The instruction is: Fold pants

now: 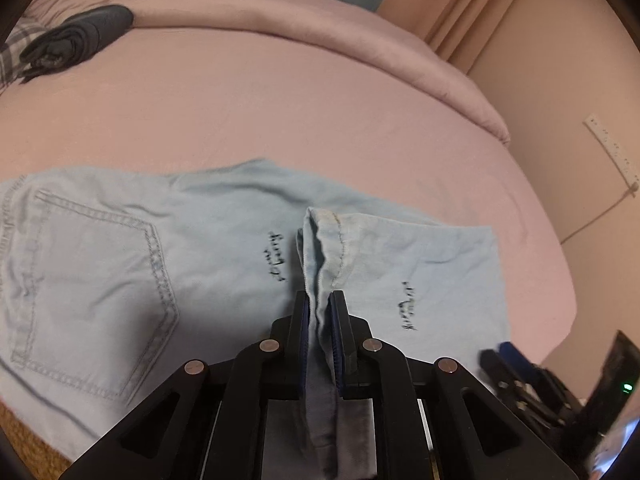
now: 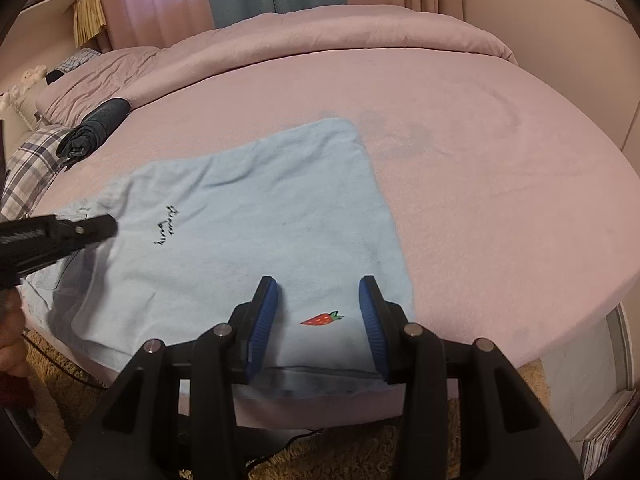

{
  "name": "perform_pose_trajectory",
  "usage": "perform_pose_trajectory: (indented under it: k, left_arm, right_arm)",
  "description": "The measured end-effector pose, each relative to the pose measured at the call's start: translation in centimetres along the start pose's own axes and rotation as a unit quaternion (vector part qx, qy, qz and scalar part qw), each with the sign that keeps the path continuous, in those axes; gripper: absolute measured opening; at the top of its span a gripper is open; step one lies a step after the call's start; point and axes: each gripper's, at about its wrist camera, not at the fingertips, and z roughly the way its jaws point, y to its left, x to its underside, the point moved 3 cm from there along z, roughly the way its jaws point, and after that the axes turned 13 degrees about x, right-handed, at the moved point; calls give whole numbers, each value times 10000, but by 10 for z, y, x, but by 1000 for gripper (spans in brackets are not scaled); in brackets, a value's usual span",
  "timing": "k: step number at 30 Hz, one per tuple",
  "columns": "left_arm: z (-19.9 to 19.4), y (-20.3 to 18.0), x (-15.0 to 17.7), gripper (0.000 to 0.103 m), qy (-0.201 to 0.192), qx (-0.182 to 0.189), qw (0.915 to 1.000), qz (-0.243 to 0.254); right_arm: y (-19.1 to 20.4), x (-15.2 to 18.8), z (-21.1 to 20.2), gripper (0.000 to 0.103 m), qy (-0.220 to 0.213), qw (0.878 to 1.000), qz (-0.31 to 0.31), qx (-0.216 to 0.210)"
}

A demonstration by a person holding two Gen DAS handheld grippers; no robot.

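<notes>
1. The pale blue pants [image 1: 160, 248] lie spread on the pink bed [image 1: 280, 100], waist and back pocket [image 1: 92, 292] off to the left of the left tongs [image 1: 319, 312], the leg end off to their right
2. The left tongs are clamped on a pinched-up ridge of the fabric with a stitched hem [image 1: 324, 248] showing; the cloth runs up between the two blue pads and stands proud of the rest
3. The right tongs [image 2: 320, 320] stand apart, with flat cloth and a small red strawberry mark [image 2: 322, 319] lying between the pads; nothing is pinched there
4. In the right wrist view the left tongs reach in from the left edge, well apart from the right tongs
5. Judged from this, the pants look doubled over already, since the visible piece is short and a hem lies across its middle; further folding seems to be starting
6. What is left, as I read it: the right tongs need a hold, then the gripped part has to be carried over and smoothed
7. A dark rolled garment [image 1: 76, 40] sits far ahead, near the pillows
</notes>
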Motion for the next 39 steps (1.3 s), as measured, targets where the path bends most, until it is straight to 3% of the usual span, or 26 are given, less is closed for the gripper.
perform_pose_trajectory:
  k: [6, 10, 18, 22, 25, 27, 39]
  left_arm:
    - [23, -1, -3, 12, 75, -212, 9995, 236]
    - [26, -4, -6, 12, 98, -158, 9994, 280]
    - [1, -5, 6, 13, 69, -201, 9997, 157]
    - [-22, -22, 13, 13, -109, 138, 9992, 349]
    - [-13, -26, 29, 13, 165, 187, 9985, 493]
    - [1, -20, 40, 13, 378, -48, 9978, 543]
    - [5, -27, 56, 13, -4, -191, 9972, 730]
  right_arm:
    - [-1, 1, 2, 42, 21, 10000, -54, 10]
    - [0, 2, -4, 42, 102, 9998, -123, 77]
    - [-4, 11, -10, 42, 211, 9997, -52, 65]
    - [-4, 12, -5, 43, 227, 9997, -24, 64]
    - [-2, 11, -2, 43, 217, 9997, -17, 82]
    - [-1, 12, -3, 43, 199, 9997, -51, 105]
    - [0, 13, -1, 45, 75, 9997, -147, 174]
